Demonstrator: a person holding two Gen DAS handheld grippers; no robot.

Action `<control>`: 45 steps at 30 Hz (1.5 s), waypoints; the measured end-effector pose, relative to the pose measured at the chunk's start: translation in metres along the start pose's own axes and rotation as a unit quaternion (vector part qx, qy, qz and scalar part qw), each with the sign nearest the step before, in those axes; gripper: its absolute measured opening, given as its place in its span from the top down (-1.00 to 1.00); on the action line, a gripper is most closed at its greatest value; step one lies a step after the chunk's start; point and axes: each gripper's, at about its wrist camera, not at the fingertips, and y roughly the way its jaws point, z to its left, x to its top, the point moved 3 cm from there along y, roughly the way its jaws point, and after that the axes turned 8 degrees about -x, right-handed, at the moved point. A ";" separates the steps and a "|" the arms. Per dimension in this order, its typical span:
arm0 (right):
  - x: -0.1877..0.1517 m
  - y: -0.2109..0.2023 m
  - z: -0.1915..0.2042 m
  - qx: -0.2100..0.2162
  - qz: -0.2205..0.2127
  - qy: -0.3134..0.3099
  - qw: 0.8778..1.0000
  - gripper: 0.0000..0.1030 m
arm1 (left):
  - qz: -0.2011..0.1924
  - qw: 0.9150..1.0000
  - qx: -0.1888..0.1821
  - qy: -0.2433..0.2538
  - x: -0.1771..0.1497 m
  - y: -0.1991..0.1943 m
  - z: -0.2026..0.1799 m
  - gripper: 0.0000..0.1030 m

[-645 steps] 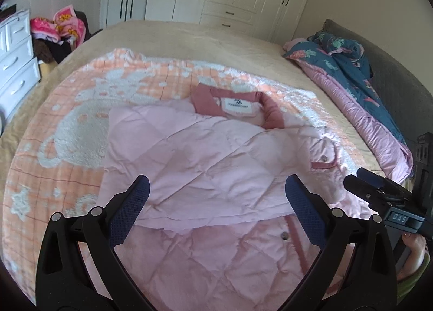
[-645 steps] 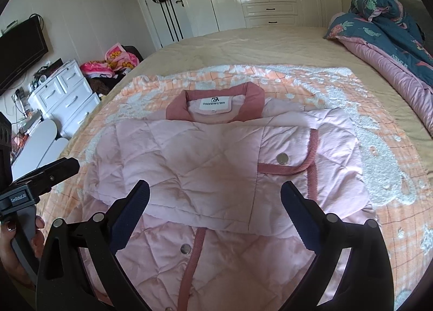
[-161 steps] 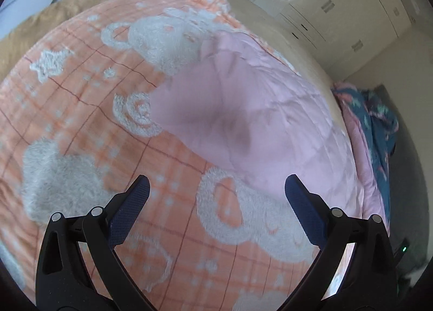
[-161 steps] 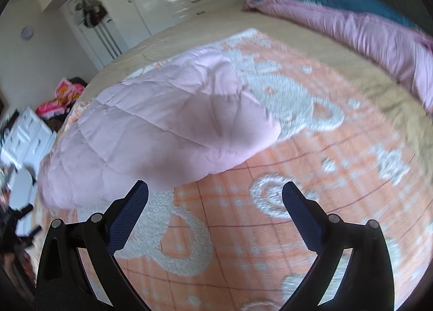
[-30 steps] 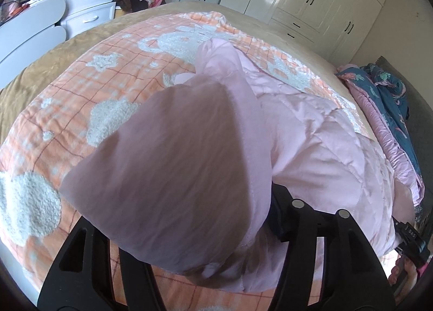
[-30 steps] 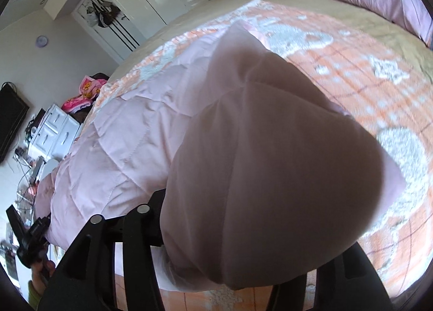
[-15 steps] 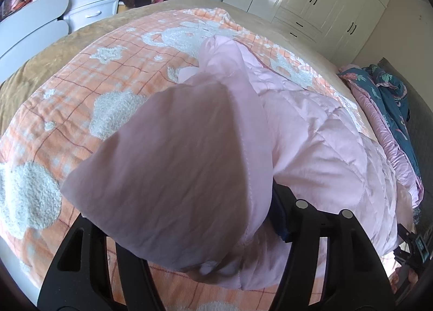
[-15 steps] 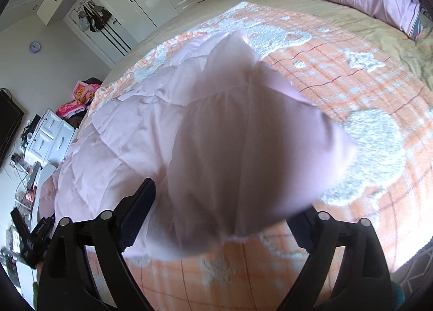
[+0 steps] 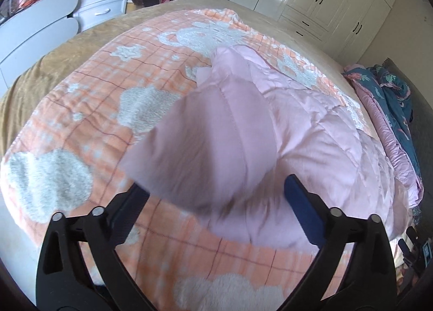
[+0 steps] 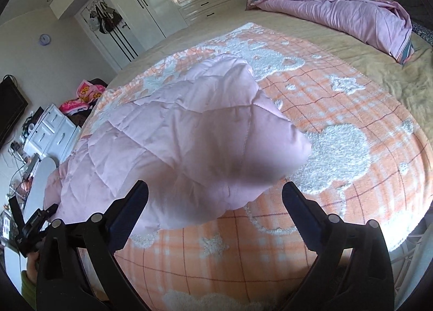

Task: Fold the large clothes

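On the orange checked blanket (image 9: 89, 110) covering the bed (image 10: 360, 48), the pink quilted jacket (image 10: 173, 143) is lying doubled over into a thick bundle across the middle of both frames. Its near corners are being let go: the jaws of the left gripper (image 9: 216, 200) and the right gripper (image 10: 215, 200) are opening wide, and the fabric, blurred in the left view, is no longer being pressed by either pair of pads. One lengthwise fold is judged to be done. The bundle is looking puffy and uneven, so smoothing and perhaps another fold are judged to be remaining.
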 end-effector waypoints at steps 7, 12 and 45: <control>-0.007 -0.030 0.012 -0.003 -0.023 -0.032 0.999 -0.91 | -0.011 1.000 -0.004 0.000 -0.005 -0.035 -0.001 -0.82; -0.010 -0.059 0.025 -0.002 -0.047 -0.057 0.997 -0.92 | -0.028 0.999 -0.009 0.021 -0.007 -0.063 -0.017 -0.82; -0.086 -0.145 0.094 0.025 -0.112 -0.187 0.976 -0.92 | -0.052 0.981 -0.085 0.169 -0.097 -0.117 -0.119 -0.82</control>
